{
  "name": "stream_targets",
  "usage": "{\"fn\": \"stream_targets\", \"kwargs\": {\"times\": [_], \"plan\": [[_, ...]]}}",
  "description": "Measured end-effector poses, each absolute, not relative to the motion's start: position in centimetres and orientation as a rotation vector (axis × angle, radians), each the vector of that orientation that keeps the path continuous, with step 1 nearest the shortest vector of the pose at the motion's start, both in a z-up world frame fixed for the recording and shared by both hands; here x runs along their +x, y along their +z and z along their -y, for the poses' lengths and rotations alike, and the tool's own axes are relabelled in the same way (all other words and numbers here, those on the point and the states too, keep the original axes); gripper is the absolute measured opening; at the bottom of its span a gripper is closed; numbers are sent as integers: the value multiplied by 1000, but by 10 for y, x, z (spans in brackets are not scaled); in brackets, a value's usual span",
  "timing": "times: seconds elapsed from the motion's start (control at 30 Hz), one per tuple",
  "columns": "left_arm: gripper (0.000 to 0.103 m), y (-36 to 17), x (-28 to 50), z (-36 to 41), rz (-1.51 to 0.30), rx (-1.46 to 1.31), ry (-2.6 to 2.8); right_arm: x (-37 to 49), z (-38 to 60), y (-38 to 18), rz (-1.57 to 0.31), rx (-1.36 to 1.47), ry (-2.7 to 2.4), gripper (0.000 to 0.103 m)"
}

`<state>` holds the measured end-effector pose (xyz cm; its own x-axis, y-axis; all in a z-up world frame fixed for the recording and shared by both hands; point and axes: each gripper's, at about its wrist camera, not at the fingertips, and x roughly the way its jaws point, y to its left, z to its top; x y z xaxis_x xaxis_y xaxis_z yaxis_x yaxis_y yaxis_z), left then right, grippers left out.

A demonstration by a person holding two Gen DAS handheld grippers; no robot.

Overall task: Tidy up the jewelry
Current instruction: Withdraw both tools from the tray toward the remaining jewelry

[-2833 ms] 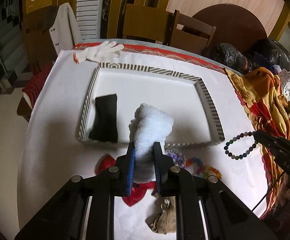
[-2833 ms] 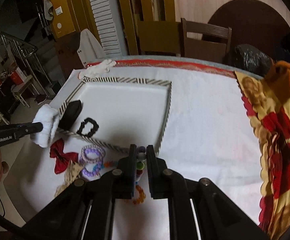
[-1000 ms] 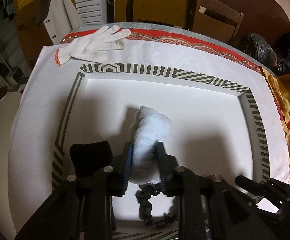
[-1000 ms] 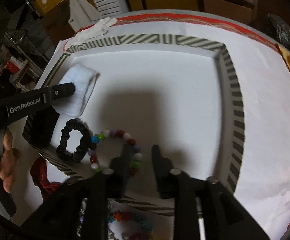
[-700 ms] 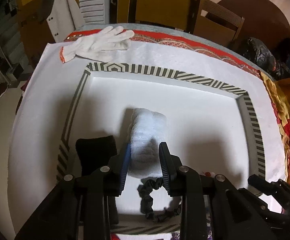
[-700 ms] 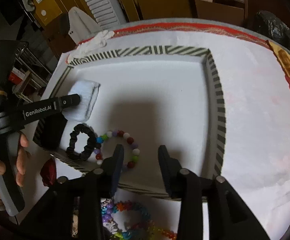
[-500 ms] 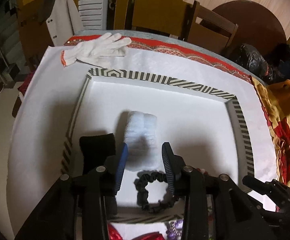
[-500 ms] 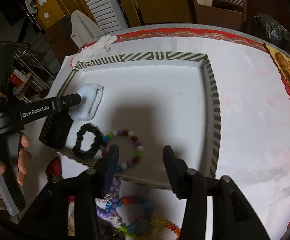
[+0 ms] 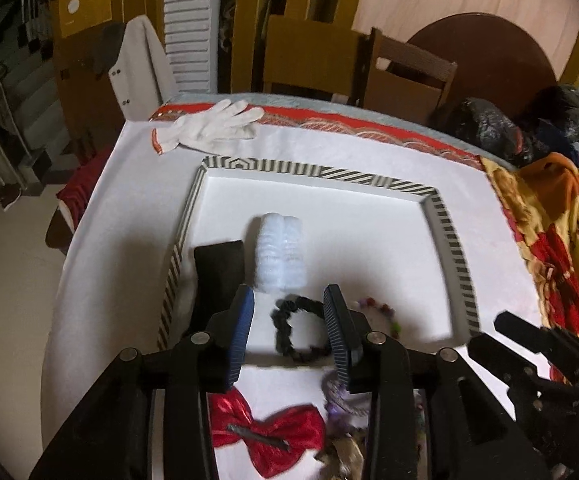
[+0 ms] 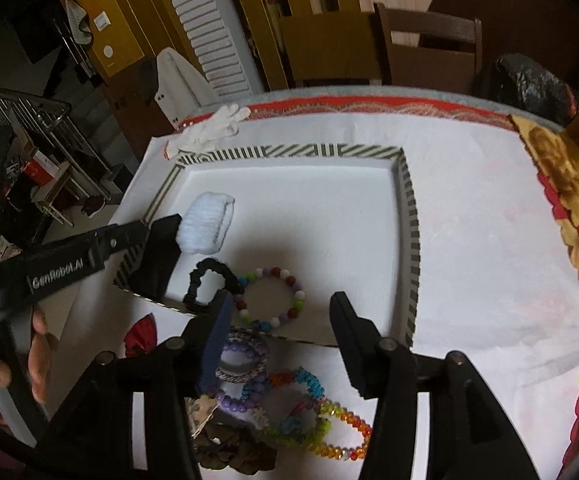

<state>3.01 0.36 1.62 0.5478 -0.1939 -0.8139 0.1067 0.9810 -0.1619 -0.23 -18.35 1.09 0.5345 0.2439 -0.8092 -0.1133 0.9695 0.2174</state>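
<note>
The fluffy white rolled cloth (image 9: 280, 254) (earlier clamped) and multicoloured bead bracelet (image 10: 271, 297) now lie released near the striped-rimmed tray's (image 9: 445, 236) front-left corner.

The only words that can be read are "GenRobot.AI", in white letters on the black side of the left gripper (image 10: 161, 224), beside the striped tray (image 10: 409, 240).

I see a home dining room: wooden chairs (image 9: 405, 76), a shuttered door (image 9: 187, 24), cloth-covered worktop (image 9: 329, 152), hanging coat (image 9: 137, 64).
</note>
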Motion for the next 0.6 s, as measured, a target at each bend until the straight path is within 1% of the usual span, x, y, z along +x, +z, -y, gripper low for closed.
{"fn": "stream_targets", "kwargs": {"times": [0.1,0.4,0.6], "plan": [[28,24,14,2,-951,-61,-186,-14,181,22,-951,132,206,58],[28,43,-36,3,-877,-32,-187,-56,178,41,-896,93,189,59],[28,46,-59,-3,-848,-1,-146,-82,183,47,-868,80,164,62]]}}
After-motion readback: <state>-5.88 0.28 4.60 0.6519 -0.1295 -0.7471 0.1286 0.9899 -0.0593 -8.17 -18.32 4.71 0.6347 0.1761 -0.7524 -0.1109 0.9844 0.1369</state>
